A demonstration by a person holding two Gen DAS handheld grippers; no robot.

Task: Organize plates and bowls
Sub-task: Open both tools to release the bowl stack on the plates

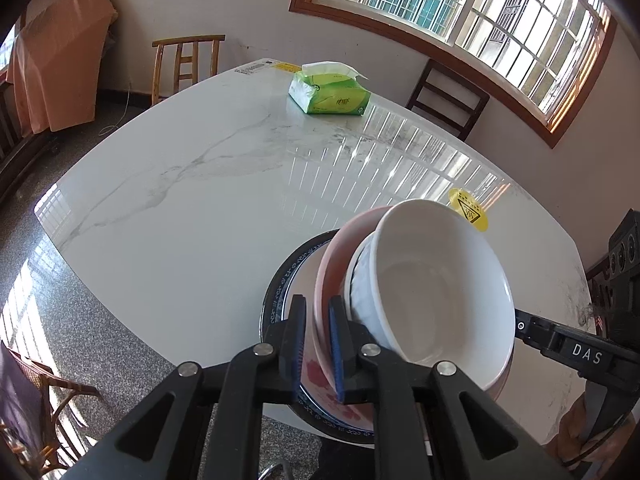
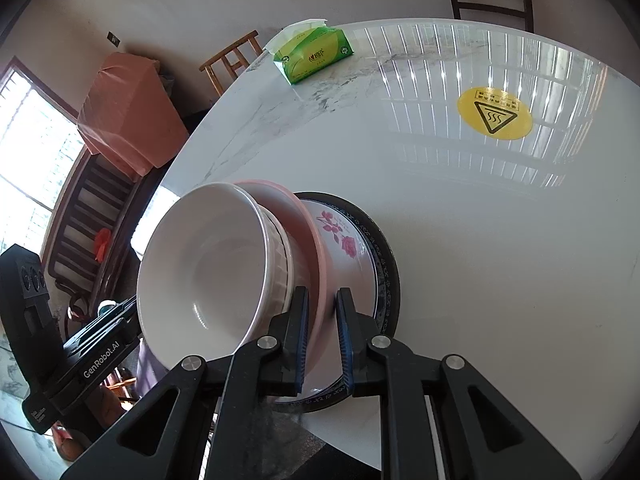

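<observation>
A stack of dishes stands near the front edge of the marble table (image 1: pixel 192 208). At the bottom is a blue-rimmed floral plate (image 1: pixel 276 300) (image 2: pixel 380 256). On it is a pink plate (image 1: pixel 336 256) (image 2: pixel 312 232), carrying a ribbed white bowl (image 1: pixel 360 280) (image 2: pixel 280 248) with a plain white bowl (image 1: pixel 436 280) (image 2: pixel 208 264) nested in it. My left gripper (image 1: pixel 318 344) is shut on the pink plate's rim on one side. My right gripper (image 2: pixel 322 336) is shut on the rim on the opposite side. The pink plate and bowls look tilted above the floral plate.
A green tissue pack (image 1: pixel 330 94) (image 2: pixel 314 54) lies at the table's far side. A yellow heat-warning sticker (image 1: pixel 470 210) (image 2: pixel 495 113) is on the tabletop. Wooden chairs (image 1: pixel 186 66) (image 1: pixel 448 98) stand around the table. An orange-covered object (image 1: pixel 60 56) stands by the wall.
</observation>
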